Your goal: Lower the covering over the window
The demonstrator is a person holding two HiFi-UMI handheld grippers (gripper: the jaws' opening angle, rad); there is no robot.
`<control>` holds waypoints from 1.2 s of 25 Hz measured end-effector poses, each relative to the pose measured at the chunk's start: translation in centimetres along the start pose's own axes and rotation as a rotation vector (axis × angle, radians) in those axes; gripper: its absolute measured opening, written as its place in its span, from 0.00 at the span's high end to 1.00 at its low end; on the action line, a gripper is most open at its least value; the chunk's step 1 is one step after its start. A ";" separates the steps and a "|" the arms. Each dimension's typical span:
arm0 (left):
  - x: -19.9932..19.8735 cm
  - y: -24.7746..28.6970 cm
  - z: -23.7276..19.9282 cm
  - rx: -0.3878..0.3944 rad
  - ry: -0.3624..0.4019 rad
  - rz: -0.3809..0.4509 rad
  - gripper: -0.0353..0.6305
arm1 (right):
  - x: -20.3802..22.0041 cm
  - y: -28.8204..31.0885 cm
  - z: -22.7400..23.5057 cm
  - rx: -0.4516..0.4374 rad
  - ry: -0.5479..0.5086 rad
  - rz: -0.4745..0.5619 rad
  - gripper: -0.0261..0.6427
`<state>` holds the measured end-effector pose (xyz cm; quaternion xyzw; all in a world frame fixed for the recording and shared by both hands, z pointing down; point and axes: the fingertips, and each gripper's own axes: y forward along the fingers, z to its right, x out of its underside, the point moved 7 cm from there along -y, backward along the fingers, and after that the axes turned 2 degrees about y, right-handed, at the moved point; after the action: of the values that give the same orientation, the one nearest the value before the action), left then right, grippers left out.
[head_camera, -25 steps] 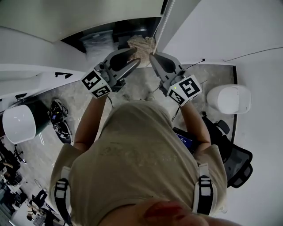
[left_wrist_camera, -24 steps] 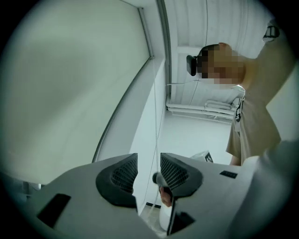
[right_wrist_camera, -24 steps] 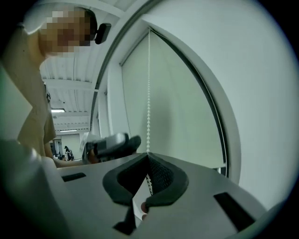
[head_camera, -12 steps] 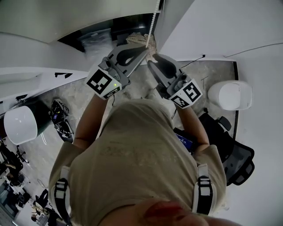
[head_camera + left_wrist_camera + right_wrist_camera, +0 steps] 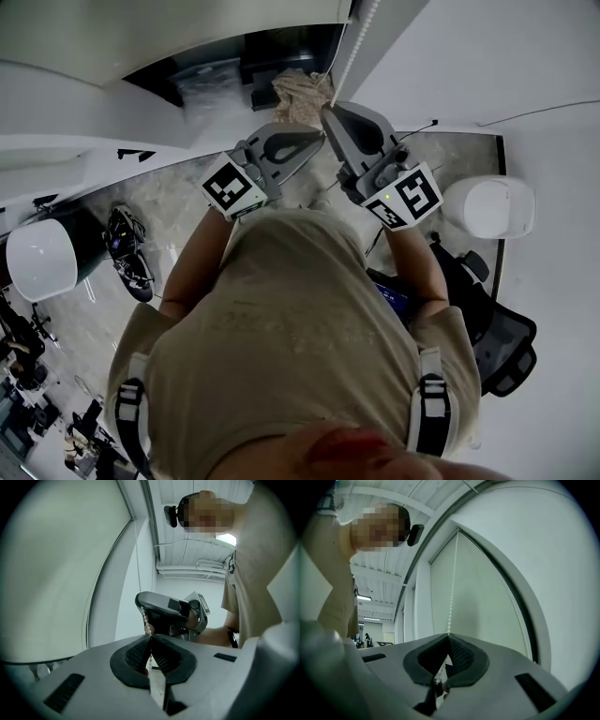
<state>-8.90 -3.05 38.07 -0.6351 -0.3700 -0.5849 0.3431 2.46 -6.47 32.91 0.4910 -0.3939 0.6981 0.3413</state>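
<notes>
A: Well, how does the blind [image 5: 487, 592] look?
B: Pale, smooth and flat inside its frame. Its white bead chain [image 5: 451, 604] hangs straight down beside it.
A: And the grippers?
B: Both are clamped on that chain — the right gripper [image 5: 449, 637] higher, the left gripper [image 5: 151, 637] just below it, jaws pressed together with beads running between the pads.

White walls [image 5: 487, 66] meet a mottled grey stone floor [image 5: 169, 211]. A rounded white seat [image 5: 39, 261] stands at the floor's left edge and a second white seat [image 5: 487, 208] at its right, with a black office chair [image 5: 502, 342] beside it. A dark-framed window [image 5: 524, 620] rises beneath a ribbed ceiling [image 5: 197, 555] lit by strip lights [image 5: 363, 598].
</notes>
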 end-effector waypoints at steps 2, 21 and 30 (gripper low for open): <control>0.1 -1.0 -0.9 0.058 -0.053 0.033 0.91 | 0.6 -0.2 0.0 0.012 -0.001 -0.009 0.94; -5.1 1.0 -3.2 -0.064 -0.010 0.150 0.91 | 4.0 -3.4 0.9 0.022 0.024 0.023 0.91; -0.6 1.0 -1.1 -0.026 0.000 0.050 0.91 | -0.5 -0.3 0.1 -0.010 -0.025 0.003 0.83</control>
<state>-8.56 -4.54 37.59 -0.6486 -0.3463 -0.5809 0.3492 2.87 -6.46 32.52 0.4975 -0.4023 0.6904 0.3378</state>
